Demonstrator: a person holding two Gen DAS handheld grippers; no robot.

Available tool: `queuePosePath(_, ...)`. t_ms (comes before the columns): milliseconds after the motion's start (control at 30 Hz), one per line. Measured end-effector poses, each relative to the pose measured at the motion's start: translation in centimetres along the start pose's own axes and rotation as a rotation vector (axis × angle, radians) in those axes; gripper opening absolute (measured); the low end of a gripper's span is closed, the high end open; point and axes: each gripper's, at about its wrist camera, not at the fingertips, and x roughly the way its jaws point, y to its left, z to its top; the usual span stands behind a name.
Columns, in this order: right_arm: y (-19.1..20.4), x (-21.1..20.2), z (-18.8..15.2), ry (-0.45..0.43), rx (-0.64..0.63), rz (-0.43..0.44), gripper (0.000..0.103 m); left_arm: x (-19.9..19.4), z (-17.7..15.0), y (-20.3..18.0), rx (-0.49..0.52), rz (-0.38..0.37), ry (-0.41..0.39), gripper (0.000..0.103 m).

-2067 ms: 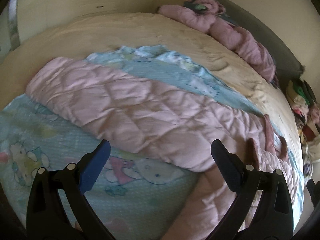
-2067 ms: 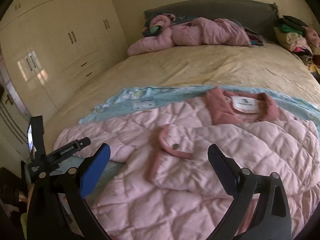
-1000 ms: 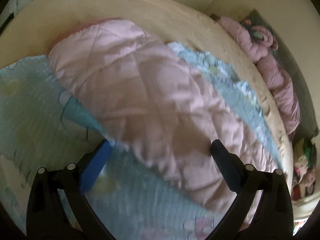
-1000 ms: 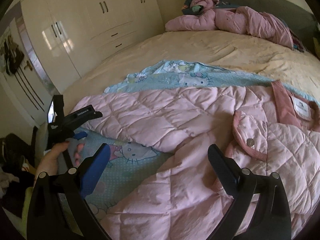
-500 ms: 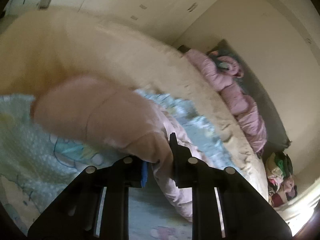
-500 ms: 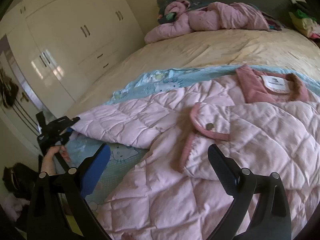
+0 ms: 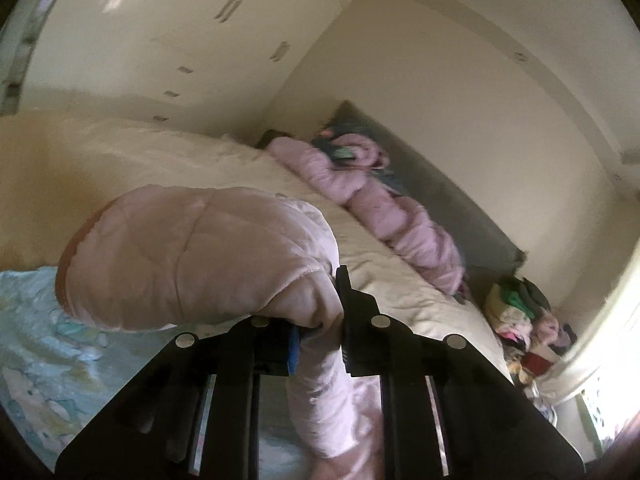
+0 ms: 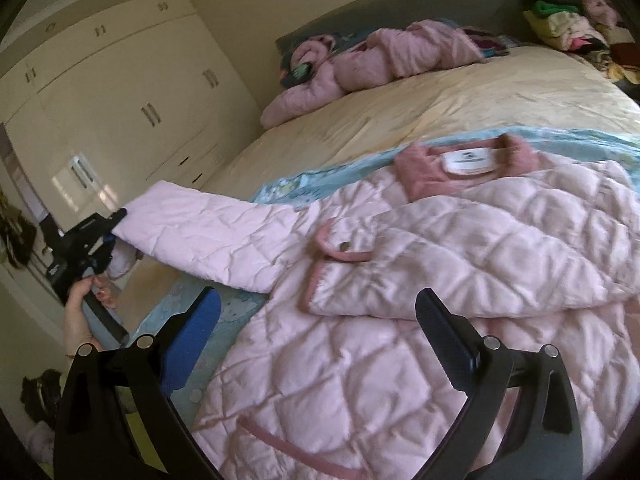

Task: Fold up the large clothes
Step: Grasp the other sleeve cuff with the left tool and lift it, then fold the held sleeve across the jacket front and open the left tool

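A pink quilted jacket lies spread on a light blue cartoon blanket on the bed, collar and white label toward the headboard. My left gripper is shut on the end of the jacket's sleeve and holds it lifted off the bed; it also shows in the right wrist view at the sleeve end. My right gripper is open and empty, hovering over the jacket's lower front.
A second pink padded garment lies bunched by the grey headboard. A pile of mixed clothes sits at the bed's far right corner. Cream wardrobes stand along the left wall. The beige bedspread lies beyond the jacket.
My left gripper closed on the sleeve end and has lifted it off the blanket. My right gripper stayed open and shifted slightly over the jacket.
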Motion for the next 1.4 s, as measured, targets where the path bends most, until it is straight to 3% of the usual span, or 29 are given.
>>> queuePosePath(233,-3.0,-3.8,-0.3,-0.052,0.048,-0.05,0.097,-0.1,-1.9,-5.8,0.117,-0.092,0.01,0.008)
queuePosePath(567,-7.2,-6.0,-1.5,-0.069,0.132,-0.104,0.097,0.1,-4.9,-10.7,0.205,-0.236,0.042,0.008)
queuePosePath(900,-10.3,-7.5,-2.2,-0.095,0.203,-0.151,0.097,1.1,-10.3,-17.2,0.382,-0.415,0.141,0.008)
queuePosePath(1167,-14.1,-9.6,-2.6,-0.128,0.293,-0.222,0.097,3.8,-19.9,-21.2,0.635,-0.557,0.351,0.008)
queuePosePath(1400,-17.3,-12.3,-2.9,-0.178,0.367,-0.293,0.097,6.5,-27.3,-22.2,0.787,-0.572,0.554,0.01)
